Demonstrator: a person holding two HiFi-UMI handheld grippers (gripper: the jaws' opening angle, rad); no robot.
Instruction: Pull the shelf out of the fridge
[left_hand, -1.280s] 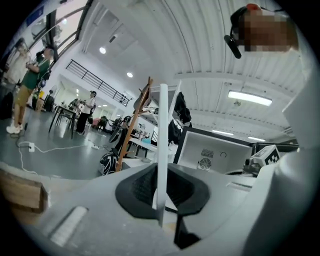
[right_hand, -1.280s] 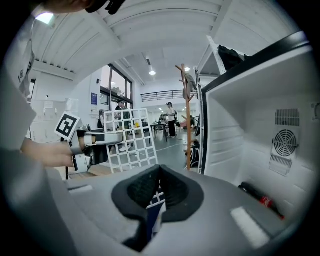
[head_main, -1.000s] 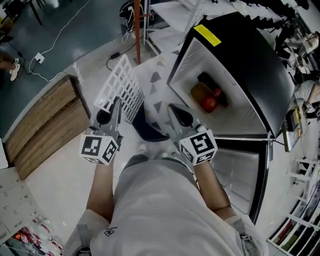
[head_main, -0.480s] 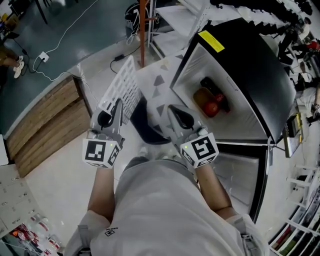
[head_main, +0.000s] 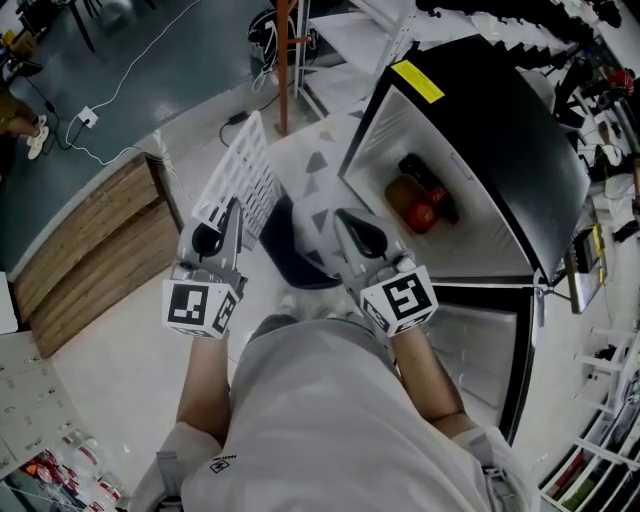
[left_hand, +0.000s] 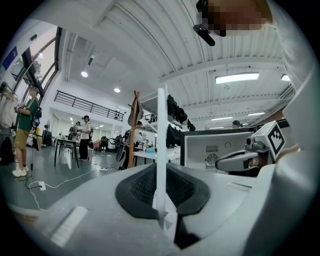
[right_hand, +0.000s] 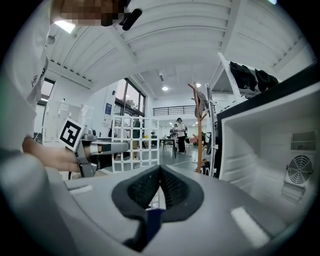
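Note:
The white wire shelf (head_main: 240, 178) is out of the fridge (head_main: 480, 120) and held upright over the floor, left of the open cabinet. My left gripper (head_main: 232, 206) is shut on its near edge. In the left gripper view the shelf (left_hand: 161, 145) shows edge-on as a thin white strip pinched between the pads. In the right gripper view its grid (right_hand: 135, 142) stands to the left. My right gripper (head_main: 341, 216) is shut with nothing in it, held beside the left one in front of the fridge opening.
The fridge compartment holds a red apple (head_main: 421, 216), a dark bottle (head_main: 414, 168) and a brownish item (head_main: 399, 191). Its door (head_main: 485, 350) hangs open at the right. A wooden counter (head_main: 90, 250) stands at the left, an orange coat stand (head_main: 287, 60) behind, and a dark seat (head_main: 292, 252) below the grippers.
Almost nothing differs. The shelf stays pinched in my left gripper, tilting very slightly, and the right gripper keeps its place beside it.

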